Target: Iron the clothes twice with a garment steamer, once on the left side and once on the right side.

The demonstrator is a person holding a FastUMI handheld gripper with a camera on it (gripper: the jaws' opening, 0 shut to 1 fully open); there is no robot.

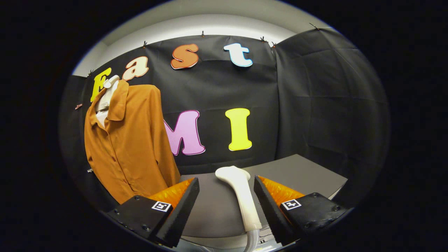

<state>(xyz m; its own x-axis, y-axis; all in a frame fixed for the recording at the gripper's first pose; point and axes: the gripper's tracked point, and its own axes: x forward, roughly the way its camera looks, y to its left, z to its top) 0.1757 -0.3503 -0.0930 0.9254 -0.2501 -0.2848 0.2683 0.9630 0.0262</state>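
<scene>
Black cloth walls close in the booth, with a grey worktop [301,171] set against them. Nearest, the gripper [225,204] has its fingers [182,206] spread wide apart, pressing on nothing. Between them, closer to the right finger than the left, lies the white garment steamer [241,196]: its long handle runs back along the worktop and its rounded head points away toward the far wall. A pale hose leaves the near end of the handle and drops below the fingers; where it leads is hard to make out. The steamer seems to rest on the worktop, though the near end may be lifted a little. Beyond the left finger, well to the left of the steamer and past the worktop's edge, an orange-brown shirt [126,143] hangs buttoned on a white mannequin torso [106,96], collar open. Farther behind the steamer hangs the cloth wall.
</scene>
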